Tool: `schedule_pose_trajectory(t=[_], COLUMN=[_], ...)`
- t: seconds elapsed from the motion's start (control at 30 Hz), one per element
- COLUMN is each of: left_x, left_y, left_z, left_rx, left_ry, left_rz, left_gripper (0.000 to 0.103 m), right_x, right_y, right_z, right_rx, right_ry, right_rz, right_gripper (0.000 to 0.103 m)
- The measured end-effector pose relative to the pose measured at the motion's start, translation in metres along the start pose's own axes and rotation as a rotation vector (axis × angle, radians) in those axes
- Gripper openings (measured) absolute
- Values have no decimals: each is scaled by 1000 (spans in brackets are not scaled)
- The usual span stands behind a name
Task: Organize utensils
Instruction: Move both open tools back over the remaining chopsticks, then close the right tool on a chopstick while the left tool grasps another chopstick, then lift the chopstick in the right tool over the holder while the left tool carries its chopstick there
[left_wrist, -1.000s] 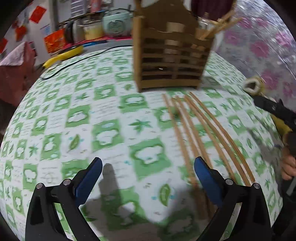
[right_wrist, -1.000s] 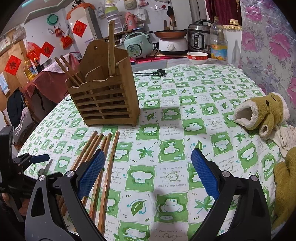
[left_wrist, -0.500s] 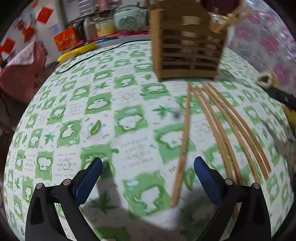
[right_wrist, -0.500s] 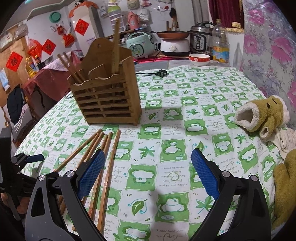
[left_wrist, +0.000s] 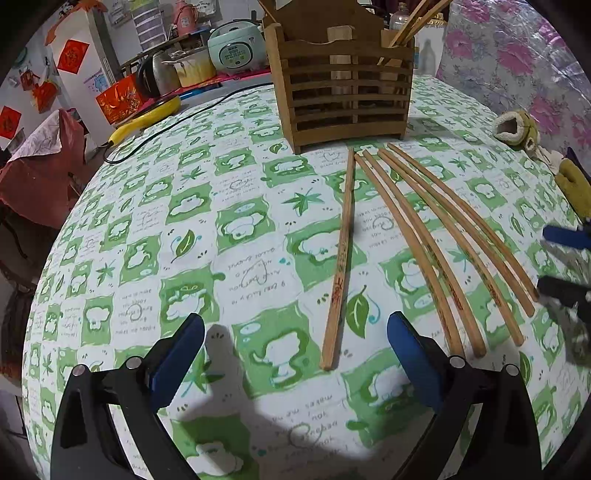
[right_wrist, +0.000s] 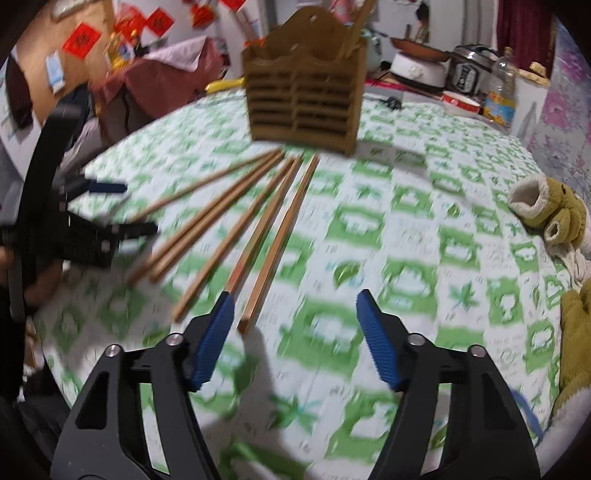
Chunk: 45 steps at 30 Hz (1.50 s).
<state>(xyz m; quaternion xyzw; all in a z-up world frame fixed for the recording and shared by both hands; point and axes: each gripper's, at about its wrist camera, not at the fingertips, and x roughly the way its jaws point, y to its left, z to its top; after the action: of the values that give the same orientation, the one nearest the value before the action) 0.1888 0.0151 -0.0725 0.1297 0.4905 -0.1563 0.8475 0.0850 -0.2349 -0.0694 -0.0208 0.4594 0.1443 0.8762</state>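
Several wooden chopsticks (left_wrist: 424, 236) lie fanned on the green-checked tablecloth in front of a slatted wooden utensil holder (left_wrist: 343, 92) that has a few chopsticks standing in it. One chopstick (left_wrist: 341, 254) lies apart on the left; its near end is between my left gripper's (left_wrist: 295, 354) open jaws. In the right wrist view the chopsticks (right_wrist: 236, 225) and holder (right_wrist: 303, 103) show blurred. My right gripper (right_wrist: 295, 332) is open and empty, with the nearest chopstick's (right_wrist: 280, 240) end just past its left finger.
A green plush slipper (right_wrist: 546, 206) and yellow-green cloth (right_wrist: 576, 332) lie at the table's right edge. A black power cable (left_wrist: 177, 122) crosses the far left. Rice cookers, pots and a bottle stand on a counter behind the table. The right gripper shows in the left wrist view (left_wrist: 569, 266).
My left gripper has shifted so one chopstick now lies between its jaws. My right gripper has swung left and closer to the chopsticks, and its view is blurred.
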Motion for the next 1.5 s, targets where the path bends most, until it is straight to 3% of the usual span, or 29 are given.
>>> schedule_pose_trajectory(t=[0.2, 0.3, 0.43, 0.6, 0.67, 0.7, 0.77, 1.0, 1.3, 1.5], left_x=[-4, -10, -14, -14, -17, -18, -21, -43, -113, -143], left_y=[-2, -2, -2, -5, -7, -9, -12, -9, -7, -7], left_z=[-6, -12, -16, -16, -17, -19, -20, -14, 33, 71], left_rx=[11, 16, 15, 21, 25, 28, 34, 1, -13, -21], left_ry=[-4, -14, -24, -27, -37, -44, -54, -121, -309, -384], left_rz=[5, -43, -67, -93, -113, -113, -120, -97, -52, -50], left_gripper=[96, 82, 73, 61, 44, 39, 6, 6, 6, 6], right_x=[6, 4, 1, 3, 3, 3, 3, -18, -100, -128], right_y=[6, -4, -23, -20, -23, -24, -26, -31, -32, -28], right_z=[-4, -6, -8, -7, -7, -8, -8, -3, 44, 80], right_rx=[-40, -24, 56, 42, 54, 59, 71, 95, 64, 45], right_ry=[31, 28, 20, 17, 15, 13, 12, -68, -335, -443], right_rz=[25, 14, 31, 13, 24, 24, 39, 15, -32, -36], right_gripper=[47, 29, 29, 30, 26, 15, 6, 6, 6, 6])
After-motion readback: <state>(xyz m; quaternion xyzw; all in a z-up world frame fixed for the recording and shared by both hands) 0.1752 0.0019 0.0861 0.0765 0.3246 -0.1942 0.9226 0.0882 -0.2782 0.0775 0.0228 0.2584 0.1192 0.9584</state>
